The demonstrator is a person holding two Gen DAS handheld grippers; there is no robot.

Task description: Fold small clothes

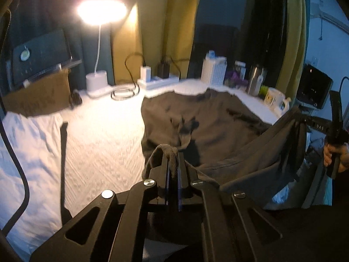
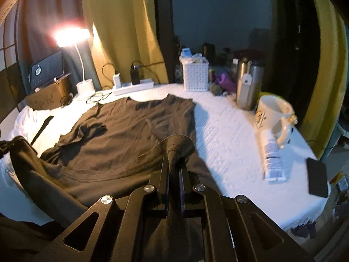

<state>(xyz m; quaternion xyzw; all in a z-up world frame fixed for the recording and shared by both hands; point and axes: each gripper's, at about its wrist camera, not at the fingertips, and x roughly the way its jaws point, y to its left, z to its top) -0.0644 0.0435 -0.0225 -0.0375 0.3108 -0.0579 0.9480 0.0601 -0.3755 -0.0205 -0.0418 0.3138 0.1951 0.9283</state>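
Two grippers each pinch a corner of the same dark brown T-shirt, which lies spread on a desk covered with a white textured cloth, its neckline toward the far edge and its near hem raised off the surface. The left gripper points forward and downward over the garment's near left corner; its fingers are closed on a bunched fold of hem that loops up over their tips. The right gripper is tilted downward in much the same way, and its fingers are clamped on the near right corner, the fabric rising in a small peak above them. Between the two grips the hem hangs in a slack curve. In the left wrist view, the person's right hand shows at the right edge, wrapped around the other tool's handle, with shirt fabric draped beside it. Along the back of the desk stand a lit desk lamp, a white power strip, a white perforated basket and a steel flask; a cream mug, a white bottle lying on its side and a dark phone sit to the right of the shirt.
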